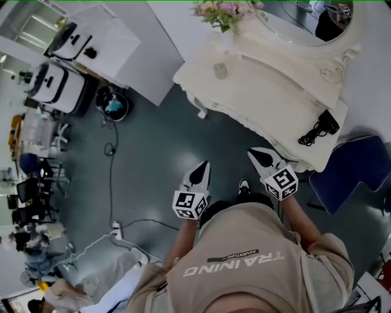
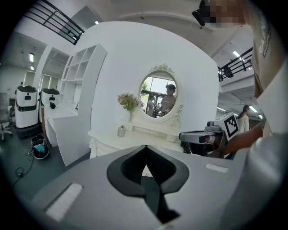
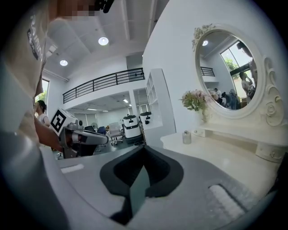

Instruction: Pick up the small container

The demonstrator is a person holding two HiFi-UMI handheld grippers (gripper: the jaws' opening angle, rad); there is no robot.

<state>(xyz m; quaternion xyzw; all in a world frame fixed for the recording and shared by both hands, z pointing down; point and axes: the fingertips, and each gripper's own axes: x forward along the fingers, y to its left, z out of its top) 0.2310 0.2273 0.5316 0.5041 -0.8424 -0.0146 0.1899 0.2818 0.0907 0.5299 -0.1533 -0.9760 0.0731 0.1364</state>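
Small container [image 1: 220,71] stands on cream dressing table [image 1: 269,98], nr flowers [image 1: 223,12], under oval mirror [image 1: 299,27]. L gripper [image 1: 204,166] & R gripper [image 1: 256,154]: jaws pressed together, empty, over grey floor [image 1: 153,153], well apart from container.

Two hand-held grippers are counted: the left gripper [image 1: 204,166] and the right gripper [image 1: 253,154]. Two marker cubes are counted, one on each gripper: the left marker cube [image 1: 189,205] and the right marker cube [image 1: 281,183]. One white dressing table [image 1: 269,92] is shown, and on it are counted one oval mirror [image 1: 299,24], one bunch of flowers [image 1: 223,12], one small container [image 1: 220,71] and one black hair dryer [image 1: 327,122]. One blue chair [image 1: 351,168] is seen beside the table. Two white machines are counted across the floor, the lower white machine [image 1: 60,85] and the upper white machine [image 1: 74,41]. One dark bin [image 1: 113,103] is counted near them.
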